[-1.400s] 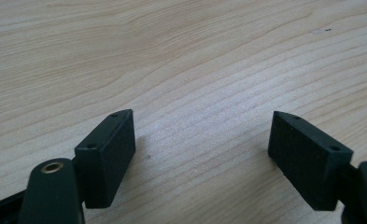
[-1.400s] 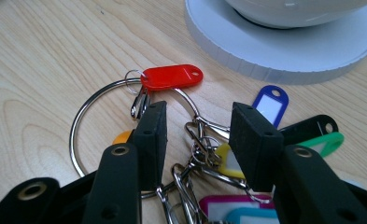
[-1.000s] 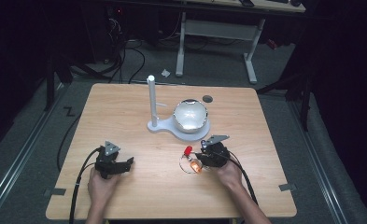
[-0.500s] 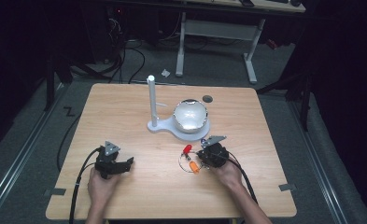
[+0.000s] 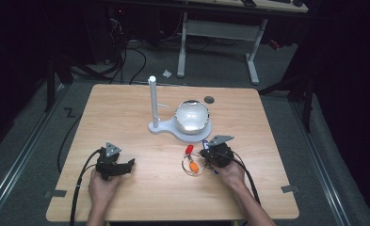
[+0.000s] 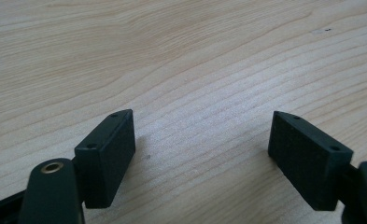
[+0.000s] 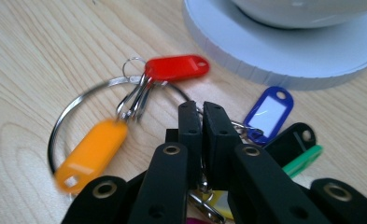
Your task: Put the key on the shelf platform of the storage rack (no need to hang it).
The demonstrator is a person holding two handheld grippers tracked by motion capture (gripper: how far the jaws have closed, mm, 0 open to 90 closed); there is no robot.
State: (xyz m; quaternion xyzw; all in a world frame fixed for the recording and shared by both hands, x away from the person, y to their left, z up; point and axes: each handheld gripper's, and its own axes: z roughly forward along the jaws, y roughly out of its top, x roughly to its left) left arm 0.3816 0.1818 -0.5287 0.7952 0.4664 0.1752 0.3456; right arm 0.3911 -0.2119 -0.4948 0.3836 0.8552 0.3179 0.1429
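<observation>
On a wooden table (image 5: pixel 126 113), the right gripper (image 5: pixel 206 155) has its jaws pressed together on the metal key ring (image 7: pixel 74 112) of a bunch of coloured key tags (image 5: pixel 192 162), lying just in front of the white stand base (image 5: pixel 173 129), probably to lift the bunch toward the stand's upright peg (image 5: pixel 152 101). The left gripper (image 5: pixel 126 165) rests spread and empty, well left of the base. The right gripper view separates the red tag (image 7: pixel 176 67), orange tag (image 7: pixel 90 151) and blue tag (image 7: pixel 270 109); the high view shows the mirrored ball (image 5: pixel 191 117) on the base.
</observation>
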